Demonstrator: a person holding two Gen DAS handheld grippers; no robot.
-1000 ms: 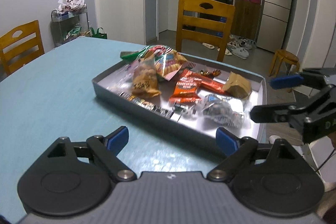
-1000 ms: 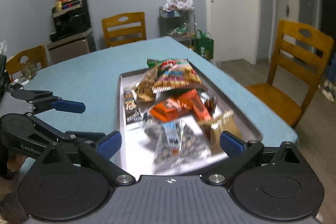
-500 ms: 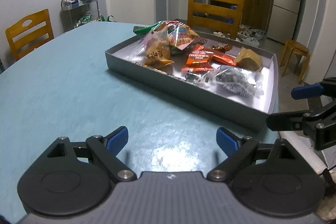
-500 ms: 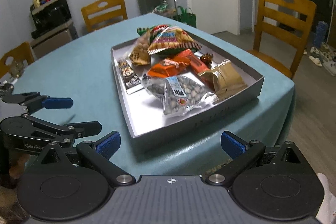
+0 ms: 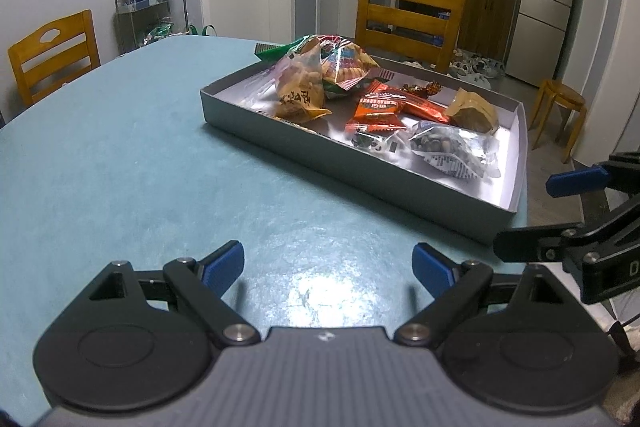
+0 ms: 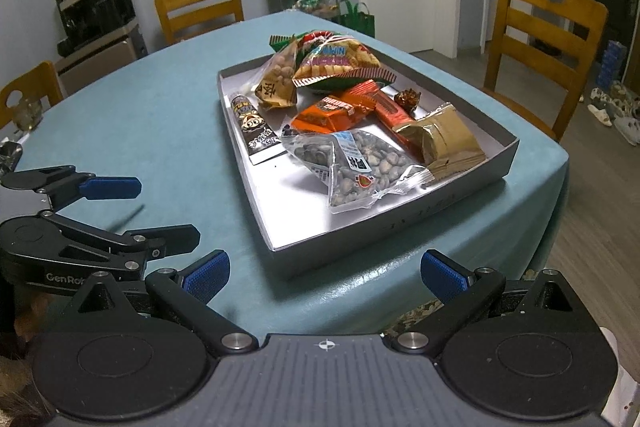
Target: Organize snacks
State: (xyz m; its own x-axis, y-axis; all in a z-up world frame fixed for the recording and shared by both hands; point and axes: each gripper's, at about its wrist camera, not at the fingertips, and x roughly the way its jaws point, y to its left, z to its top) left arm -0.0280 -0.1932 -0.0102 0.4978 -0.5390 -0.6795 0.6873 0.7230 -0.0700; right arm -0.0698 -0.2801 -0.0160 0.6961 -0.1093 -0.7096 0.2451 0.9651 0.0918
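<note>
Teal tablecloth [image 6: 120, 115] spreads wide, and on it sits the grey tray [image 6: 256, 195], heaped with snacks. Biggest up top: the prawn cracker bag [image 6: 336, 61], puffy, light, crushable, so pinch its crimped edge. Then the clear nut packet [image 6: 360, 167], slick film; its sealed corner looks safest. The gold pouch [image 6: 448, 139] seems stiffer. Left gripper [image 5: 328, 267] and right gripper [image 6: 324, 271] both hang spread wide, empty, short of the tray.
</note>
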